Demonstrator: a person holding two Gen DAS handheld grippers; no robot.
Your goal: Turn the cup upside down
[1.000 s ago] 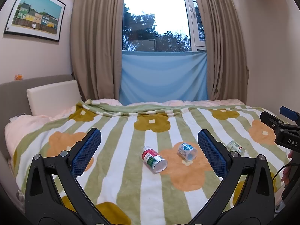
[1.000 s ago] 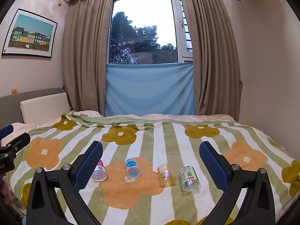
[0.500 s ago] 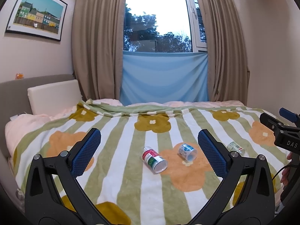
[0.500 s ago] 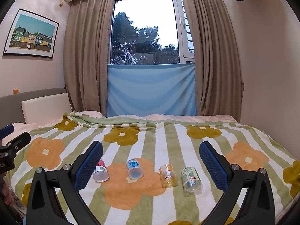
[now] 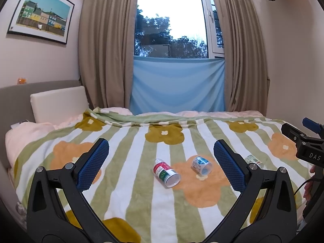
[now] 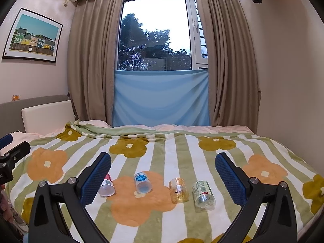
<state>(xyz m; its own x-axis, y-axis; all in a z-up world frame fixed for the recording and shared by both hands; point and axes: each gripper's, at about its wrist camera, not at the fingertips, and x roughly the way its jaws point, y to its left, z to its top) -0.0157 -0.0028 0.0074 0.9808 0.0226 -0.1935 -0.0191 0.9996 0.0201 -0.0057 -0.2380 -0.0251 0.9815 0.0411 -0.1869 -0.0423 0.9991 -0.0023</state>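
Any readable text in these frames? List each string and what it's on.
"DAS": white letters on the black body of the right gripper, cut off at the frame edge in the left wrist view.
Red-label cup: print too small to read.
Blue-label cup: characters on the label, blurred, not readable.
Amber cup: no legible text.
Green-label cup: print and a red mark, too small to read.

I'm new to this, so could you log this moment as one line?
left hand-held gripper: open | right hand-held gripper: open | four cups: lying sideways on blanket, untouched
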